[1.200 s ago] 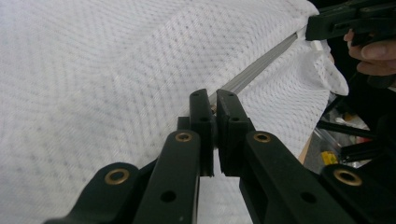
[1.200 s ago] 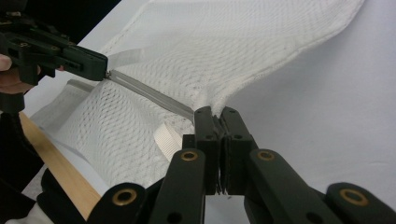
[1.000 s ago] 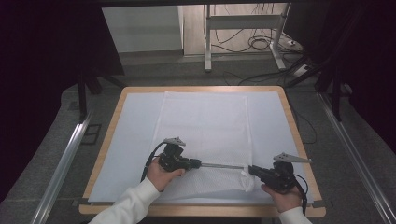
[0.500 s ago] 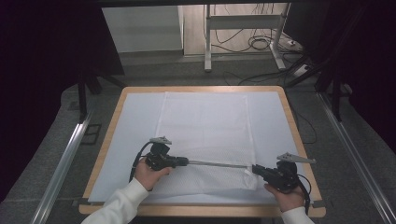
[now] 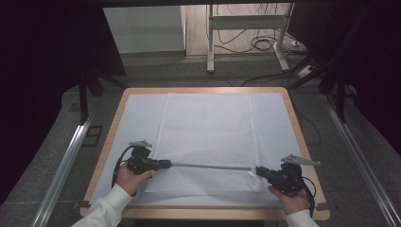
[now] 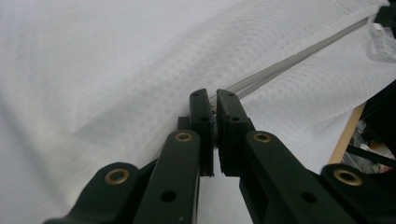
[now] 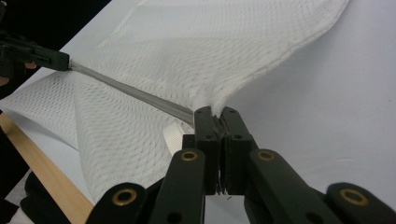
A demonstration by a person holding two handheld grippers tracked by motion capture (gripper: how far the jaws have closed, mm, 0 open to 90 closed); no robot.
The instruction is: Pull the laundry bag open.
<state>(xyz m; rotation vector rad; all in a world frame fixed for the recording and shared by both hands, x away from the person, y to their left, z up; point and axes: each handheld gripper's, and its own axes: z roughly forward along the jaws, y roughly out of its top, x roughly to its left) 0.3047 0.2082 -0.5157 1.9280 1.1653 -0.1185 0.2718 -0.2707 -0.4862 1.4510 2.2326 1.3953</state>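
Observation:
A white mesh cloth (image 5: pixel 208 127) lies flat on the white-covered table (image 5: pixel 296 124). Its near part is lifted and pulled into a taut grey line between the two grippers. My left gripper (image 5: pixel 166 164) is shut on the cloth's left end; in the left gripper view the jaws (image 6: pixel 215 95) pinch the fabric (image 6: pixel 116 70). My right gripper (image 5: pixel 259 171) is shut on the right end; in the right gripper view the jaws (image 7: pixel 215 112) clamp a bunched corner of cloth (image 7: pixel 210 51). The left gripper (image 7: pixel 46 57) shows far off there.
The table's wooden front edge (image 5: pixel 208 213) runs just below both hands. Metal rails (image 5: pixel 66 165) flank the table on the floor. A desk frame and cables (image 5: pixel 255 42) stand behind the far edge.
The left gripper has slid leftward with the cloth in it, and the right gripper has shifted slightly right. The stretched line of cloth between them has grown longer.

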